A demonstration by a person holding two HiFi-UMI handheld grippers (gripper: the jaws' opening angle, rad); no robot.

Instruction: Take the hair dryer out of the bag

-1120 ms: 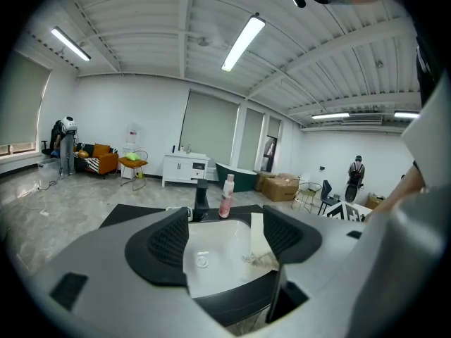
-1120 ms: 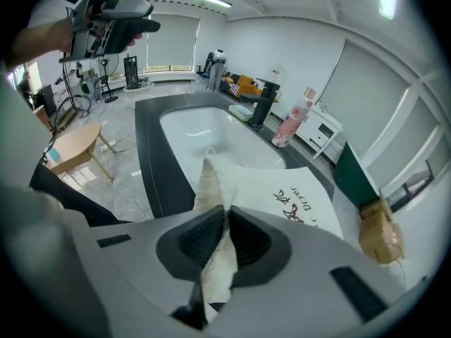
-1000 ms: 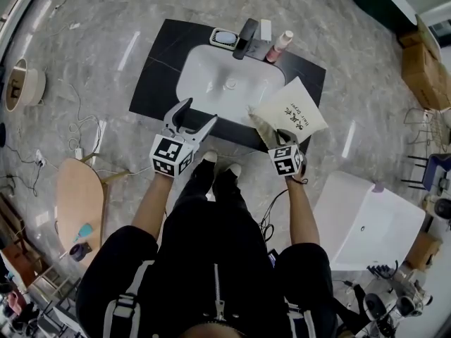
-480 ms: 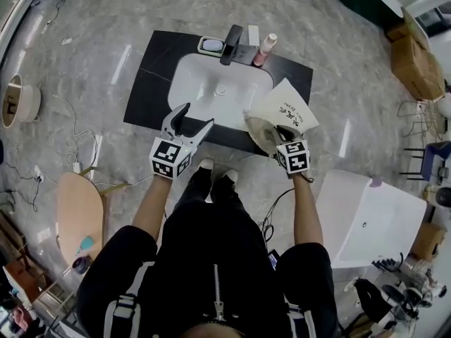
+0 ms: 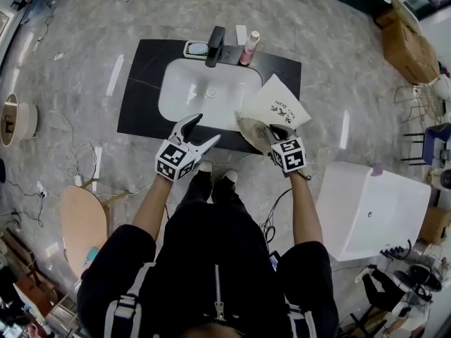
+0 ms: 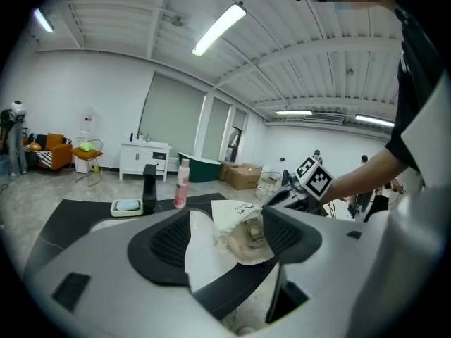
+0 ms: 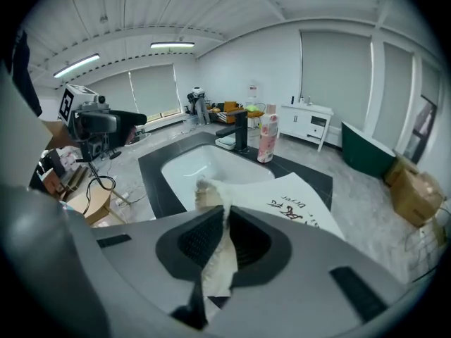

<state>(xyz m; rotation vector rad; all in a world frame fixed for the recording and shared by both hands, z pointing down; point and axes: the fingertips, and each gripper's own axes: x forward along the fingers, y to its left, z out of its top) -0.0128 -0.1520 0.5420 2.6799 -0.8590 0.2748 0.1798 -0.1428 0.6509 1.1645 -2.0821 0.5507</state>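
Note:
A cream cloth bag (image 5: 276,106) with black print lies on the black counter (image 5: 141,94), at the right of the white sink (image 5: 184,97). My right gripper (image 5: 270,134) is shut on the bag's near rim and holds the cloth (image 7: 218,253) up between its pads. In the left gripper view the bag's mouth (image 6: 246,236) gapes toward me. The hair dryer is hidden inside. My left gripper (image 5: 204,127) hangs open over the sink's front edge, left of the bag, with nothing between its fingers. The right gripper view shows the printed side of the bag (image 7: 289,201).
A black faucet (image 5: 214,45), a soap dish (image 5: 195,48) and a pink bottle (image 5: 247,47) stand behind the sink. A white tub (image 5: 370,210) sits on the floor at right, a wooden stool (image 5: 82,224) at left, and cardboard boxes (image 5: 405,44) at far right. Cables lie on the floor.
My left gripper has swung right toward the bag, still open. The right gripper has raised the bag's rim a little and keeps its grip.

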